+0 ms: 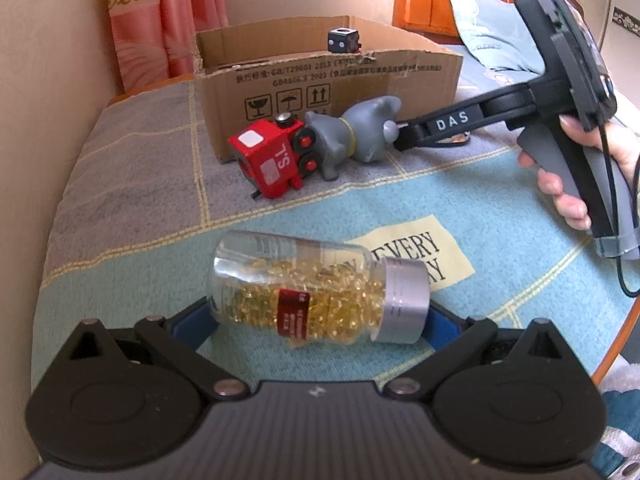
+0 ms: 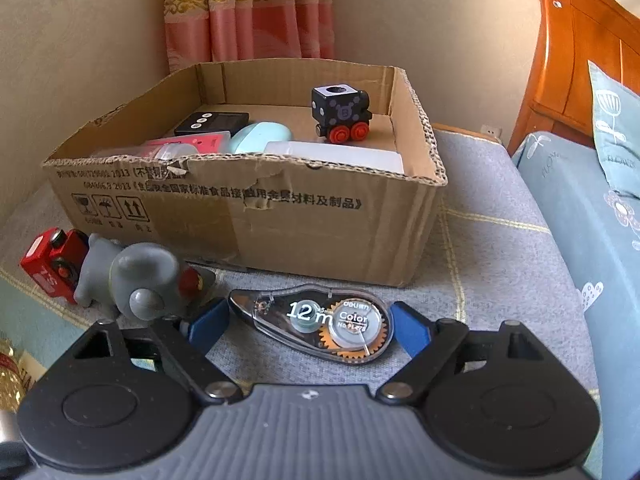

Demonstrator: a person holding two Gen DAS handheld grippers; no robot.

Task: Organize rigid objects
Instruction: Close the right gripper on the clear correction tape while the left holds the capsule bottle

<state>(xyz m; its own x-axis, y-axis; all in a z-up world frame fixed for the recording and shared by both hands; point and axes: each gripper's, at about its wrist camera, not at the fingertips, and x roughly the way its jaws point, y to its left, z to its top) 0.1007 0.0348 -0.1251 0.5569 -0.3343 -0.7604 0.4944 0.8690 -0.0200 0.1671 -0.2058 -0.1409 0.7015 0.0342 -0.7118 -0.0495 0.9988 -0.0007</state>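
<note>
My left gripper [image 1: 320, 316] is open around a clear bottle of yellow capsules [image 1: 316, 292] with a silver cap, lying on its side on the bedspread; its blue pads [image 1: 192, 322] flank the bottle. My right gripper [image 2: 308, 322] is open around a clear correction tape dispenser [image 2: 320, 320] lying on the grey cover. A red toy train car [image 1: 272, 156] and a grey elephant figure [image 1: 356, 136] lie in front of the cardboard box [image 2: 280, 216]. The box holds a black toy train car [image 2: 340, 112] and several other items.
The right gripper's body [image 1: 560, 100] and the hand holding it show at the right of the left wrist view. A wall and pink curtain [image 2: 248, 12] stand behind the box. A wooden headboard [image 2: 580, 52] and blue pillows [image 2: 580, 208] lie to the right.
</note>
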